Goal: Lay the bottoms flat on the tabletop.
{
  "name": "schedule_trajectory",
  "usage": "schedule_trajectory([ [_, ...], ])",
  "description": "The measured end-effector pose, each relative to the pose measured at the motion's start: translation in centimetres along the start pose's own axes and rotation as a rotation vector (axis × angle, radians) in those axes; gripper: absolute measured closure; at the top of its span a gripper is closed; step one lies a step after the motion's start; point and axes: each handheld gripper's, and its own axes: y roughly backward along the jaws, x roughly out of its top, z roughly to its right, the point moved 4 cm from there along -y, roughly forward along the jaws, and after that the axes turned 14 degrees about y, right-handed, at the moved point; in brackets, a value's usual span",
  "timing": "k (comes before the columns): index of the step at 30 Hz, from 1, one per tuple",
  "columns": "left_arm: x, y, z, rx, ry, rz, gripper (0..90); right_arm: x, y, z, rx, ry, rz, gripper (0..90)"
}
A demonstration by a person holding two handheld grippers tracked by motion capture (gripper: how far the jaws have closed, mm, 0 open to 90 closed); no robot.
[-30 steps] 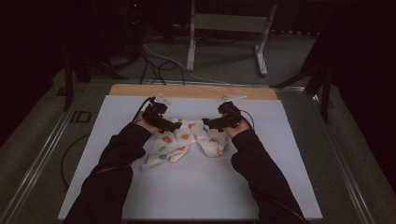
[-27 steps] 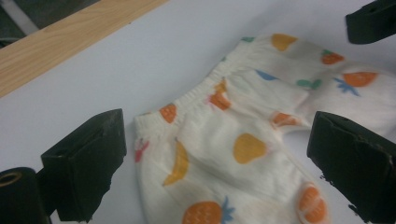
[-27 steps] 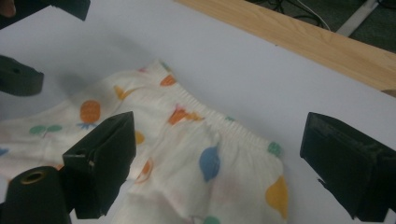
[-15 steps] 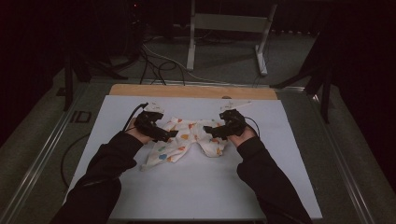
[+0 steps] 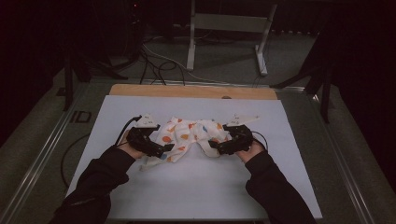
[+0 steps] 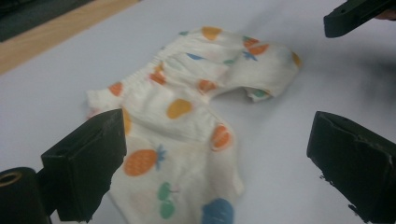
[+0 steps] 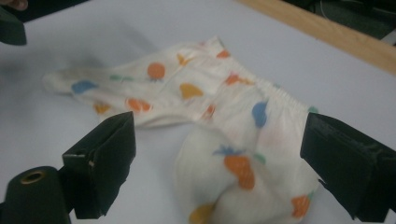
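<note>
A small pair of white children's shorts (image 5: pixel 189 135) printed with orange, blue and green fruit lies crumpled on the white table mat (image 5: pixel 196 186). My left gripper (image 5: pixel 164 149) hovers at the garment's left leg, open, its jaws wide over the cloth (image 6: pixel 187 135). My right gripper (image 5: pixel 214 145) is at the right leg, also open, with the bunched cloth (image 7: pixel 233 154) between its jaws but not clamped. The elastic waistband (image 7: pixel 275 88) runs along the far side. The other gripper's jaw tip (image 6: pixel 355 16) shows at the top right of the left gripper view.
A wooden strip (image 5: pixel 191 91) borders the mat's far edge. Metal rails (image 5: pixel 42 158) flank the table. Cables (image 5: pixel 159 65) and a metal stand (image 5: pixel 224 28) sit on the dark floor beyond.
Both grippers have drawn back toward the near side and lowered to the shorts' two legs. The garment now lies more spread out and flatter.
</note>
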Motion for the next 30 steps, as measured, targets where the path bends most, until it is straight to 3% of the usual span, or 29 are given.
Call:
schedule_trajectory([
  [10, -2.8, 0.2, 2.6, -0.056, -0.044, -0.001, 5.6, -2.7, 1.2, -1.8, 0.013, -0.004, 0.003, 10.7],
  [15, -3.9, 0.4, 3.1, -0.073, -0.050, -0.008, 6.4, -3.8, 2.0, -2.3, 0.017, -0.017, 0.014, 11.0],
  [16, -5.2, 0.4, 3.5, -0.079, -0.053, -0.022, 7.3, -4.4, 2.4, -2.6, 0.020, -0.019, 0.012, 11.1],
  [23, -8.5, -0.1, 4.5, -0.120, -0.086, -0.092, 16.2, -5.3, 3.8, -3.4, 0.021, -0.004, 0.000, 11.1],
  [26, -9.7, -0.7, 4.1, -0.089, -0.112, -0.143, 22.2, -5.5, 4.4, -3.8, 0.023, -0.009, 0.007, 11.2],
  [28, -10.1, -1.1, 3.4, -0.047, -0.125, -0.165, 23.9, -5.7, 4.6, -4.0, 0.027, -0.012, 0.012, 11.2],
  [30, -10.3, -1.3, 2.5, -0.025, -0.113, -0.173, 24.1, -5.9, 4.7, -4.2, 0.030, -0.007, 0.002, 11.2],
])
